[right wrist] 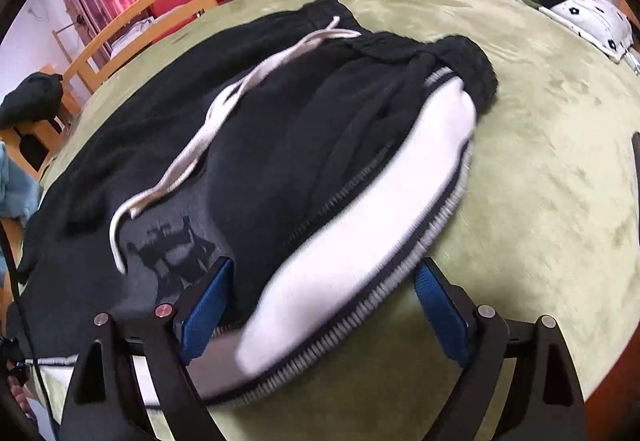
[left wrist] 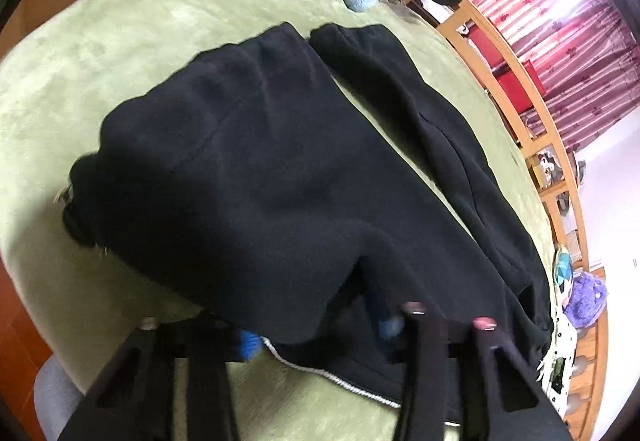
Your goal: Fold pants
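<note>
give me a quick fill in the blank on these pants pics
1. The black pants lie on a ____ blanket.
2. The right tongs have ____ pads.
3. Across the pants runs a white ____.
4. The curtains behind the wooden rail are ____.

Missing words: green; blue; drawstring; red
</note>
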A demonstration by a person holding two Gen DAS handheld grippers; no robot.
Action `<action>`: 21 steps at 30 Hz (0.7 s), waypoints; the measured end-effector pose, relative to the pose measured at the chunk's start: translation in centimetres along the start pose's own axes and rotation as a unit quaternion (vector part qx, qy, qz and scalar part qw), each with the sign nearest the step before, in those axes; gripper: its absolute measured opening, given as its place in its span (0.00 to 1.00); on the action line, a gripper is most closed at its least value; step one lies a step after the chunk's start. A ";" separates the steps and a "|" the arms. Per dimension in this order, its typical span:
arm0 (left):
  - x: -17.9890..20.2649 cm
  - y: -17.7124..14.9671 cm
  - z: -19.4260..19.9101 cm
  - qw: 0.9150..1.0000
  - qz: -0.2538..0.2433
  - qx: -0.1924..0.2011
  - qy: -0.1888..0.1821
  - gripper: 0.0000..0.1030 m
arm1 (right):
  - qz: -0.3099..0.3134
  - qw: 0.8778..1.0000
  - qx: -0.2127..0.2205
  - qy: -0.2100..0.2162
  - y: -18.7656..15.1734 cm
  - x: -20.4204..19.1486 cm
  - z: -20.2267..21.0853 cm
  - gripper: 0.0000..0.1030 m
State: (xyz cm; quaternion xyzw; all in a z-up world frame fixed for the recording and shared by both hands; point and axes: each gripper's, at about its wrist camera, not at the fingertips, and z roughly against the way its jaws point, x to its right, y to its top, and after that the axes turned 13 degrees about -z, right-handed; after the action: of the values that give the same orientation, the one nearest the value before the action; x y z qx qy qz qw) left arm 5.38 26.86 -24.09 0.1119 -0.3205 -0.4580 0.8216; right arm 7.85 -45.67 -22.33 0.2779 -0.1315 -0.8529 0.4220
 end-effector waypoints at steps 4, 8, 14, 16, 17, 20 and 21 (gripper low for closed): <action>0.1 0.5 1.4 1.000 -0.017 0.012 -0.004 0.11 | 0.017 0.999 0.000 0.034 0.2 -1.2 -0.2 0.39; -0.7 0.9 3.6 0.999 -0.003 0.021 -0.034 0.10 | 0.018 0.999 0.003 0.048 0.2 -1.5 1.1 0.23; -0.6 1.8 6.9 0.997 -0.004 0.028 -0.067 0.10 | 0.001 0.998 0.010 0.066 1.6 -2.2 3.7 0.21; 0.1 2.7 7.5 0.998 -0.017 0.029 -0.062 0.10 | 0.016 0.998 0.018 0.062 2.2 -3.1 4.6 0.20; 0.4 3.3 7.7 0.997 -0.019 0.030 -0.063 0.10 | 0.021 0.998 0.021 0.062 2.6 -3.7 5.0 0.20; 1.6 5.4 7.8 0.997 -0.032 0.037 -0.059 0.10 | 0.030 0.997 0.028 0.070 3.9 -5.0 6.0 0.20; 2.2 6.2 7.8 0.997 -0.038 0.041 -0.052 0.10 | 0.033 0.996 0.032 0.072 4.6 -5.5 6.4 0.20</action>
State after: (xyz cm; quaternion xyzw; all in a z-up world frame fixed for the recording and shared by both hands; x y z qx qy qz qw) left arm 5.52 29.30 -14.20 0.1332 -0.3770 -0.4808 0.7803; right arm 9.77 -44.16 -13.07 0.3472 -0.1368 -0.8117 0.4493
